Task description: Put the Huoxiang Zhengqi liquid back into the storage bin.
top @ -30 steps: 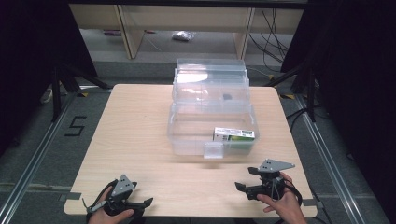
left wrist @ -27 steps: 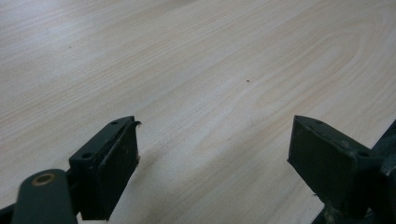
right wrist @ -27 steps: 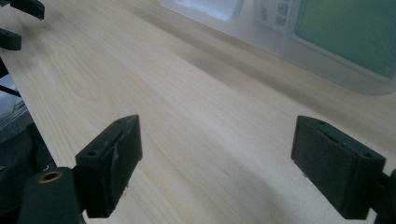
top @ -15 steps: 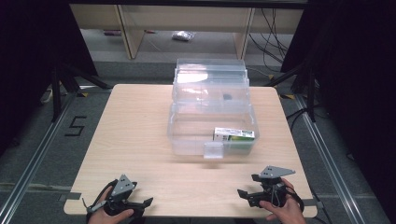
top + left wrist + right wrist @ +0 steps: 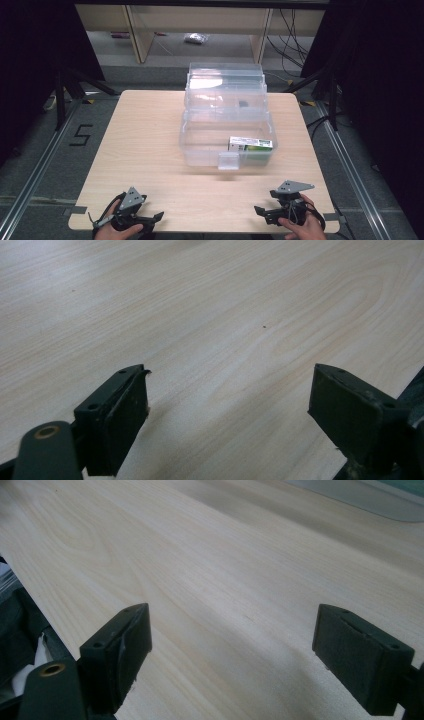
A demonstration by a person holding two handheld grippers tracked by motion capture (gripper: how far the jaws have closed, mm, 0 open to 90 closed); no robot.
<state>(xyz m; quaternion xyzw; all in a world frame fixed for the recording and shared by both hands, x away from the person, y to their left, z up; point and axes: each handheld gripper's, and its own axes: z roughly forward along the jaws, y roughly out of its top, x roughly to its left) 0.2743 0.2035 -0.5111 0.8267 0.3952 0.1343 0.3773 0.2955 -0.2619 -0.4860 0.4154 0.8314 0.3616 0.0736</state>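
High view: clear bin at frame centre holds green-white box lower right; left gripper and right gripper low, well apart from it.
Left gripper view: jaws spread over bare table.
Right gripper view: jaws spread; bin edge upper right. Risk: long reach may nudge the light bin.

My table is pale wood-grain laminate, smooth with a soft sheen. The bin on it is clear glossy plastic — inside, a printed cardboard box. My jaws are matt black — slightly scuffed.
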